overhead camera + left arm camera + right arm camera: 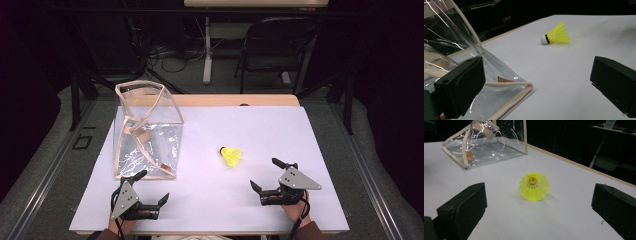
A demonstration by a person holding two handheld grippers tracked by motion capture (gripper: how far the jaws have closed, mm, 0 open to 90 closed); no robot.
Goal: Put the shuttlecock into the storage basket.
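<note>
At the left of the white table (210,210) stood a clear plastic bag (147,130) with cream-coloured edging, its mouth open at the top and its transparent walls creased and glinting. Just in front of the bag's near corner, the left gripper (152,187) rested low over the table in the person's left hand (116,227), its two black jaws spread wide with nothing between them. In the left gripper view, one jaw sat beside the bag's (461,57) bottom edge, where the cream trim turned a corner and a small brown tag showed through the plastic, though I could not tell whether that jaw touched the bag. Near the middle of the table, well apart from the bag and to its right, lay a yellow shuttlecock (231,155) on its side, its white cork tip with a dark band pointing toward the bag and its skirt facing the right gripper. Farther right, the right gripper (265,175), held in the person's right hand (295,210), also sat low near the table with its jaws parted wide and empty. In the right gripper view, the shuttlecock (534,186) lay ahead between the two jaws but beyond their tips, the open skirt turned toward the camera, with the bag (486,147) farther back.
</note>
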